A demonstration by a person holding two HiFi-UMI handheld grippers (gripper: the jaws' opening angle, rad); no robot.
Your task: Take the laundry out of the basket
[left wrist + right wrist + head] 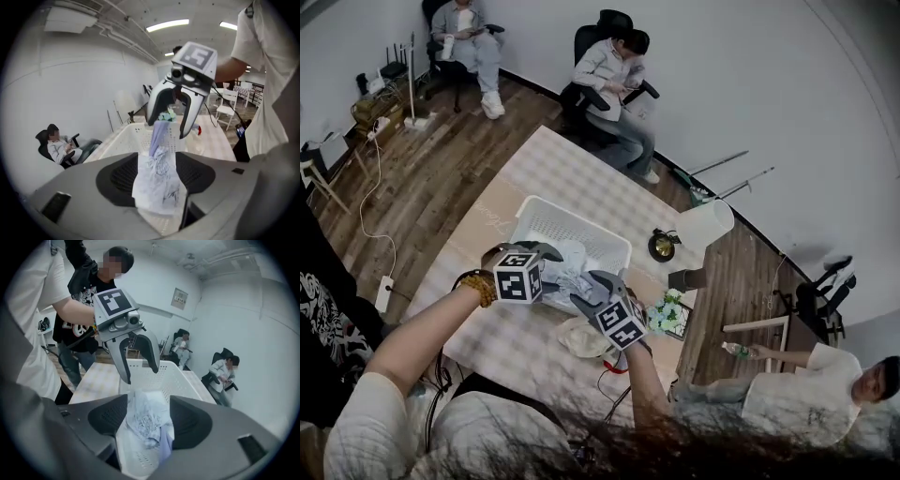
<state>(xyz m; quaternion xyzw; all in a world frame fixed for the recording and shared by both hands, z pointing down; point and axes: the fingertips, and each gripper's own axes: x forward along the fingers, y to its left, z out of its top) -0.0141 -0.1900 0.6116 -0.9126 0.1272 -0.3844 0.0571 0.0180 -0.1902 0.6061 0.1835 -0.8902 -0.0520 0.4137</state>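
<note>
A white perforated laundry basket stands on the checked table. Pale blue-white laundry is bunched at its near side. Both grippers hover over that cloth, facing each other. My left gripper has its jaws apart, and a printed pale cloth lies loosely in the gap of my left gripper. My right gripper is also open. Crumpled cloth sits between the spread jaws of my right gripper, above the basket. A lilac strip hangs by the right gripper's fingers.
A bunch of flowers and a round dark object sit at the table's right edge. A cream cloth lies near the front edge. Two people sit in chairs by the far wall; another person is at lower right.
</note>
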